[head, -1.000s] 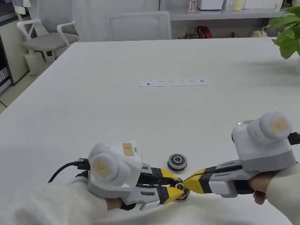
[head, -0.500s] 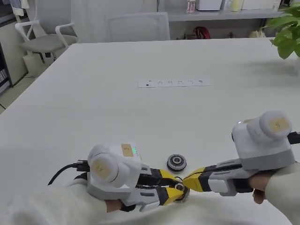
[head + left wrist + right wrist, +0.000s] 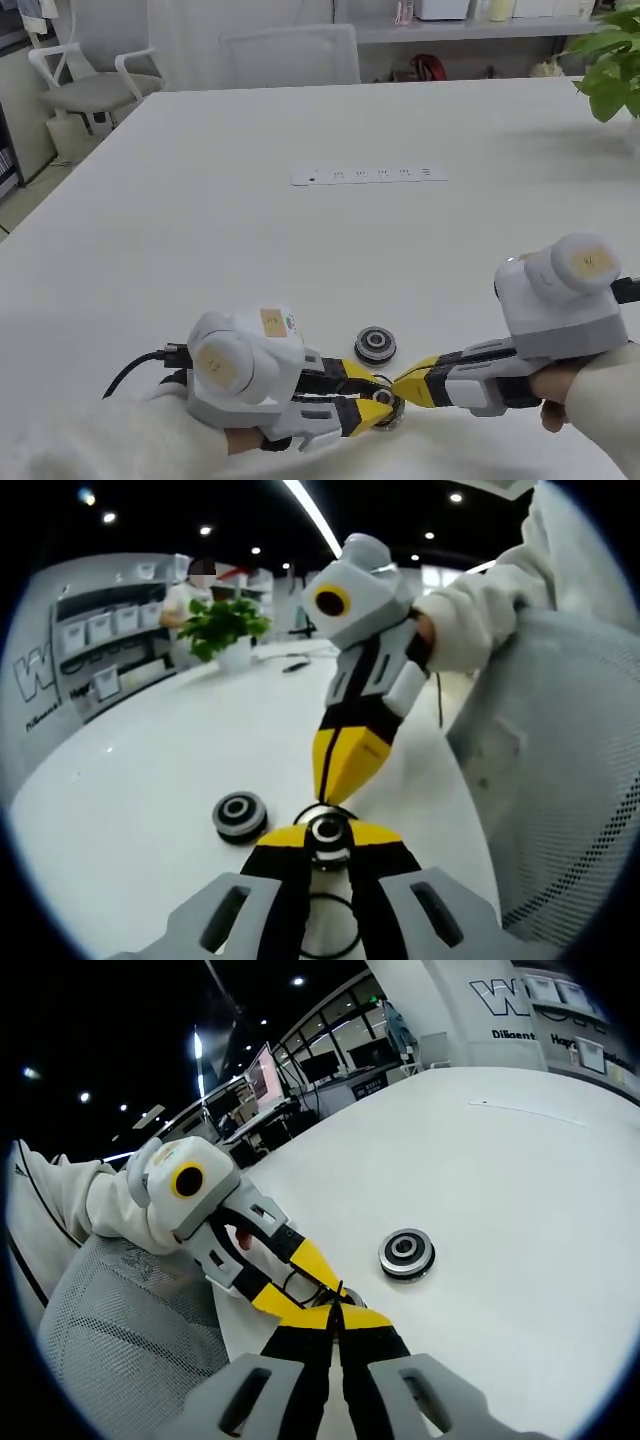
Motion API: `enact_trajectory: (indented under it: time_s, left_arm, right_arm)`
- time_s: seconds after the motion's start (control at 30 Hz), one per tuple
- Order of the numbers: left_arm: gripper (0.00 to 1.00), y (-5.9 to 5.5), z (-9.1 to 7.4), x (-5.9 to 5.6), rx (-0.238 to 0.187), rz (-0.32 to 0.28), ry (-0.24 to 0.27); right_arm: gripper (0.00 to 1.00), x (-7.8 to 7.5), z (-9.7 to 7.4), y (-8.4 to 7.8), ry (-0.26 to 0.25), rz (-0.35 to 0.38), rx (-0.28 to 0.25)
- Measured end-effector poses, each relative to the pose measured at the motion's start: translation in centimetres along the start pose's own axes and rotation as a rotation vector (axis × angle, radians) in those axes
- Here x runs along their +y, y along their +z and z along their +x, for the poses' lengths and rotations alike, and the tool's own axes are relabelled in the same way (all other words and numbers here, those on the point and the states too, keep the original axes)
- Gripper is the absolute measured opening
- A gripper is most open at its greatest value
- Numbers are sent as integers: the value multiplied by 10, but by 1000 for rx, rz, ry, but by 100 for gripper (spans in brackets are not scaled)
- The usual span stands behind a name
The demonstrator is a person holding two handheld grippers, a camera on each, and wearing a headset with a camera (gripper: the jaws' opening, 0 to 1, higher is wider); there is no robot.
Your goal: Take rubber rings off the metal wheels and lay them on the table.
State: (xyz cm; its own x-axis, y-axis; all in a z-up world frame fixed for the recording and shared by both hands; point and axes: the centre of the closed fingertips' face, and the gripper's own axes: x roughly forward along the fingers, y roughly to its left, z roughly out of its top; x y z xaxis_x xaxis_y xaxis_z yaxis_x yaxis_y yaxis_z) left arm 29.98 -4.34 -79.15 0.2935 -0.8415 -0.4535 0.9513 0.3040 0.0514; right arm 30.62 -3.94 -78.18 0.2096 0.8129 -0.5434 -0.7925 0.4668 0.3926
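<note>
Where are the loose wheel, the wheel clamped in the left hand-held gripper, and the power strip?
loose wheel (image 3: 376,344): head view, on its centre hub.
held wheel (image 3: 329,832): left gripper view, on its hub between the jaws.
power strip (image 3: 368,176): head view, middle of its top face.

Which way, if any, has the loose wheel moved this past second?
No. The loose wheel keeps its spot against the power strip; the camera shifted.

Table (image 3: 200,220): smooth, matt white. Lower-centre wheel (image 3: 375,344): shiny metal hub, dark ring (image 3: 360,346), probably rubber. Lower-left sleeve (image 3: 90,440): white, fleecy cloth.
</note>
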Motion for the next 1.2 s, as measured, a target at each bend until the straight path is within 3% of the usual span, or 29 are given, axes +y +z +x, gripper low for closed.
enact_trajectory:
  time_s: [0.57,0.9,0.97,1.2]
  left_arm:
    - [16,1,-1,0,34,48,6]
    - [22,5,-5,-2,38,72,-2]
    - [22,7,-6,-1,36,73,-1]
    - [37,23,-17,12,-14,51,48]
  right_arm:
    - [0,-1,0,-1,-4,10,1]
    - [0,-1,-1,1,-9,17,-6]
    - [0,-1,-2,1,-10,18,-9]
    - [0,2,-3,3,-12,24,-14]
